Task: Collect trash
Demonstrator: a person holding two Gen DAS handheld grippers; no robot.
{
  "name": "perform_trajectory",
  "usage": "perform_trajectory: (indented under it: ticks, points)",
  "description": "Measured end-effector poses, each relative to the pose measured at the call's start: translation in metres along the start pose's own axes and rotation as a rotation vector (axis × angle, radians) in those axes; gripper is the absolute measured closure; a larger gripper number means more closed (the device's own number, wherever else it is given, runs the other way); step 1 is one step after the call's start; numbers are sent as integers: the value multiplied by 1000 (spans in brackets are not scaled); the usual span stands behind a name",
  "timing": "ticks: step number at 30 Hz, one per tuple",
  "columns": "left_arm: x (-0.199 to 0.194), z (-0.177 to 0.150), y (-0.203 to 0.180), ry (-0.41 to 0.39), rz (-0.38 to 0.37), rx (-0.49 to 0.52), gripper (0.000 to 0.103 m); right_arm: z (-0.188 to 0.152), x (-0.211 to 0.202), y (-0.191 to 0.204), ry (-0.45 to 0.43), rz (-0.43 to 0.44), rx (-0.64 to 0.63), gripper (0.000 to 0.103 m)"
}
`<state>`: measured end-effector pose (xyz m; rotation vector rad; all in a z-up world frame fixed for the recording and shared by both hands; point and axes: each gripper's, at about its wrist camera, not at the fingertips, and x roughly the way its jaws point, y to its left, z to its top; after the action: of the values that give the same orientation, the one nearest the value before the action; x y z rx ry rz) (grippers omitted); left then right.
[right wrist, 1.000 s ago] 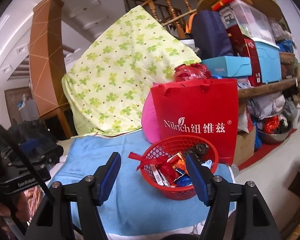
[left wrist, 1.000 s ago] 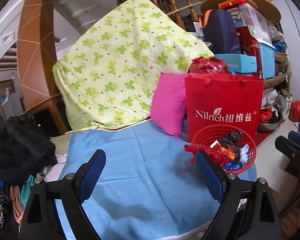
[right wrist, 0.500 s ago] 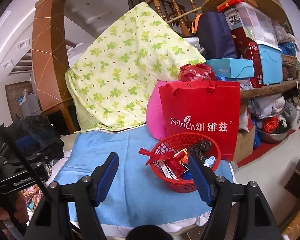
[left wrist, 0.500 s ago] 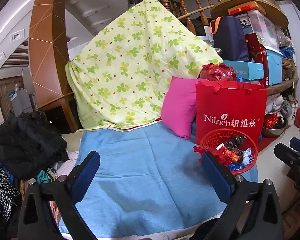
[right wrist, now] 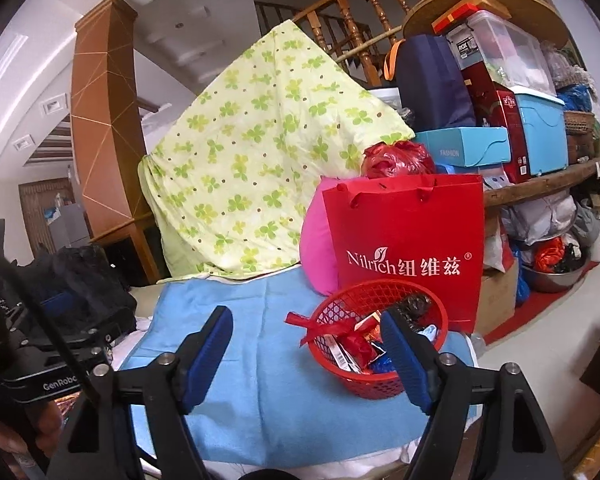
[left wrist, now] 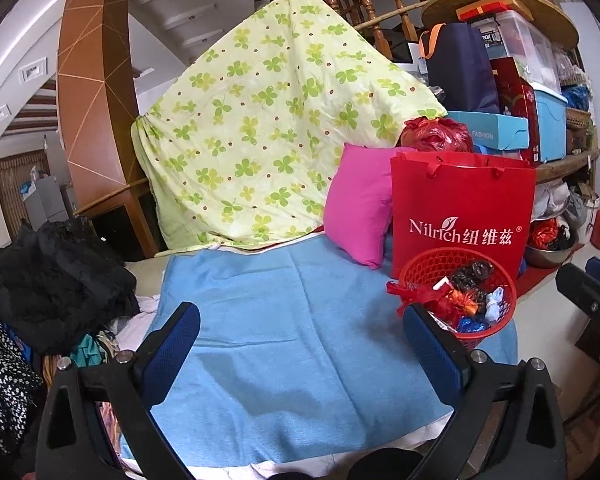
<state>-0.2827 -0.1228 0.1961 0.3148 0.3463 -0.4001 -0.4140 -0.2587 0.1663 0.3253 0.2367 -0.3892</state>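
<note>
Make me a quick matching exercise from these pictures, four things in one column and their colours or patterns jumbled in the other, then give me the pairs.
Things:
1. basket holding the wrappers
2. pillow
3. cloth spread over the surface
4. quilt draped at the back

Colours:
A. light blue
B. pale yellow with green clovers
C. red mesh
D. bright pink

Pairs: 1-C, 2-D, 3-A, 4-B
</note>
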Motion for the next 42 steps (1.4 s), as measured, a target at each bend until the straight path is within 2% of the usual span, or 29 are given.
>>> perform_trajectory:
  ticks: [22,32,42]
  points:
    - [-4,-8,-34,24,-29,64,2,-5,-17,-21,-2,-70,-4,24]
    - [0,-12,-28,40,-32,49,2,-7,-15,-22,4,-69,6,24]
    - [2,-16,-14,44,-26,24,2,-8,-12,-6,6,-63,-20,24]
